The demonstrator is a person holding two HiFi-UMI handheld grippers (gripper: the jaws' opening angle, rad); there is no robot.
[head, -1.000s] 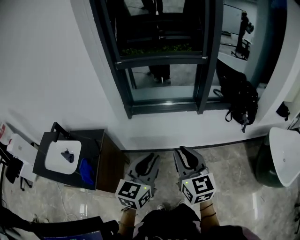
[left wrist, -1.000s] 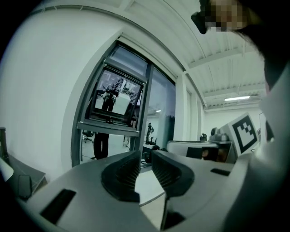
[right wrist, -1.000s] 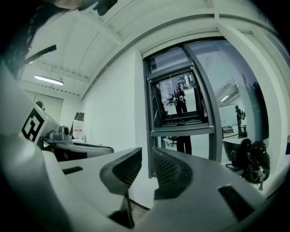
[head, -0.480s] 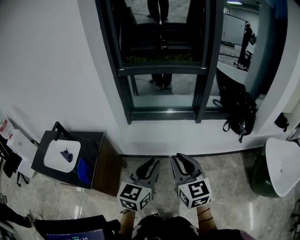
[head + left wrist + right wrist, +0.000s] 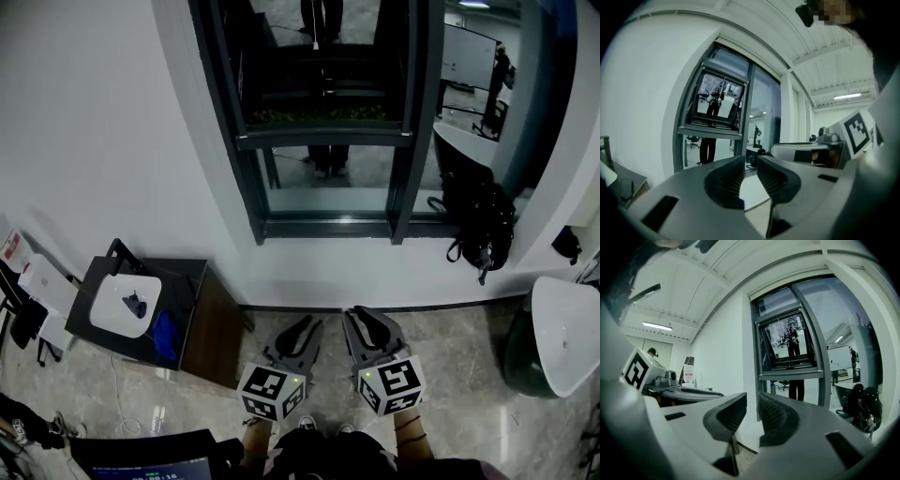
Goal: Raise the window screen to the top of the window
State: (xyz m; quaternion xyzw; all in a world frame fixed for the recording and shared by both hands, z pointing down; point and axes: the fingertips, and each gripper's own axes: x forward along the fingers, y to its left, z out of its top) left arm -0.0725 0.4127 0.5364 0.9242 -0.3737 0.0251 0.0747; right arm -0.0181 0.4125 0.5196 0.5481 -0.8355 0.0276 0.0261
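1. At 10 o'clock from the person's feet, a dark cabinet (image 5: pixel 192 314) stands against the wall with a white device (image 5: pixel 125 307) on top. It is off to the side of the window, so it does not block the way in.
2. The left gripper (image 5: pixel 302 324) is held low near the person's waist and points toward 12 o'clock. Its claw is a narrow slit apart with nothing in it; only wall and window frame show through the gap. I judge it is held like this because nothing is within reach from here.
3. The window (image 5: pixel 328 226) is straight ahead at 12 o'clock and well apart from both grippers. A crossbar (image 5: pixel 323 138) spans the opening about halfway up, below the top of the frame as the gripper views show it. The pane above the bar looks darker than the one below. I take that darker part to be the window screen (image 5: pixel 319 94) with the bar as its lower edge, though no mesh can be made out. If so, the screen is short of the top.
4. The right gripper (image 5: pixel 360 316) is just beside the left one and points the same way. Its claw is also slightly parted and empty. Both grippers line up with the crossbar, which suits a two-handed lift.
5. At 2 o'clock a black backpack (image 5: pixel 480 217) slumps on the ledge beside the window frame. At 4 o'clock is a white round table (image 5: pixel 562 337).
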